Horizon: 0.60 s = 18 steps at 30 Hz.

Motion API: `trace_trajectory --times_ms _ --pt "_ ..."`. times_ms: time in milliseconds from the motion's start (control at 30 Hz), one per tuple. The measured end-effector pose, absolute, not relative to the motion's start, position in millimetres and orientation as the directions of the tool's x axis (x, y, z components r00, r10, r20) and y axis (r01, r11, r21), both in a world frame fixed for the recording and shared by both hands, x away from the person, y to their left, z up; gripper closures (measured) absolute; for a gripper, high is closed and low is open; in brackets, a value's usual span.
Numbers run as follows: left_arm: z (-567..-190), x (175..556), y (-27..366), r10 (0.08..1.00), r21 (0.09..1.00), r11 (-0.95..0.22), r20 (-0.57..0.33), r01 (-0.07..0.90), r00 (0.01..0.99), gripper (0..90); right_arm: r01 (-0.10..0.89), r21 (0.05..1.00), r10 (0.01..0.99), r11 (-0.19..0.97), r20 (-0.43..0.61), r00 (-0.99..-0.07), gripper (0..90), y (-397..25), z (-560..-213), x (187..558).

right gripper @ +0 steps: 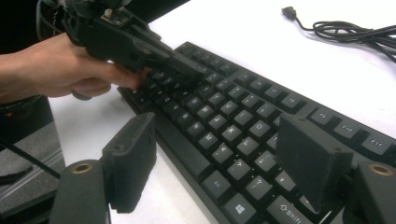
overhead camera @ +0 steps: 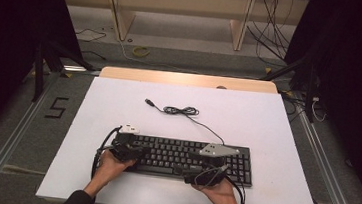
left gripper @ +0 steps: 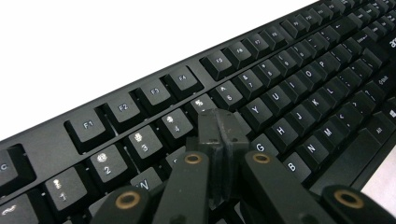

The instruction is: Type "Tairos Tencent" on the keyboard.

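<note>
Now the keyboard (overhead camera: 188,158) lay flat near the worktop's (overhead camera: 267,120) front edge; the left gripper (left gripper: 218,135), jaws pressed together, poked its number row, while the right gripper (right gripper: 224,158) hovered wide open, empty. Next, probably another precise key press.

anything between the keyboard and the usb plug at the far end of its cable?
Only the coiled cable on bare white table; high view shows nothing else between keyboard and USB plug.
</note>
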<state>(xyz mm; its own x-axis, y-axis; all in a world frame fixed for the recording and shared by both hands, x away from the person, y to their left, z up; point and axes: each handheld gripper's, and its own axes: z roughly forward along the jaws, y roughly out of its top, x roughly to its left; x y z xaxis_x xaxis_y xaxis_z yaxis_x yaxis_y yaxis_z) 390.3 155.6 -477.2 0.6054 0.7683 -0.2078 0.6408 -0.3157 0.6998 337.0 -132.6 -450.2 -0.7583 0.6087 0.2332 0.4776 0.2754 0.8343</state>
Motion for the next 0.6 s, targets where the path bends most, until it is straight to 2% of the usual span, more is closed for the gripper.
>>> trace_trajectory --times_ms 233,433,500,600 --pt "-468.8 387.3 162.4 0.764 0.724 -0.271 -0.239 0.634 0.600 81.6 0.484 0.835 0.623 0.263 0.236 -0.745 31.5 -135.8 -451.1 341.7" --pt "-464.3 383.6 166.4 0.755 0.741 -0.240 -0.264 0.627 0.600 72.1 0.487 0.833 0.633 0.261 0.233 -0.738 38.1 -136.7 -452.5 347.5" --pt "-463.3 382.0 168.2 0.744 0.746 -0.226 -0.283 0.626 0.606 62.3 0.492 0.831 0.643 0.261 0.230 -0.730 44.5 -136.2 -453.0 351.1" --pt "-461.7 380.1 170.6 0.735 0.754 -0.217 -0.291 0.620 0.612 55.1 0.495 0.829 0.654 0.261 0.226 -0.722 48.3 -135.0 -453.4 354.4"
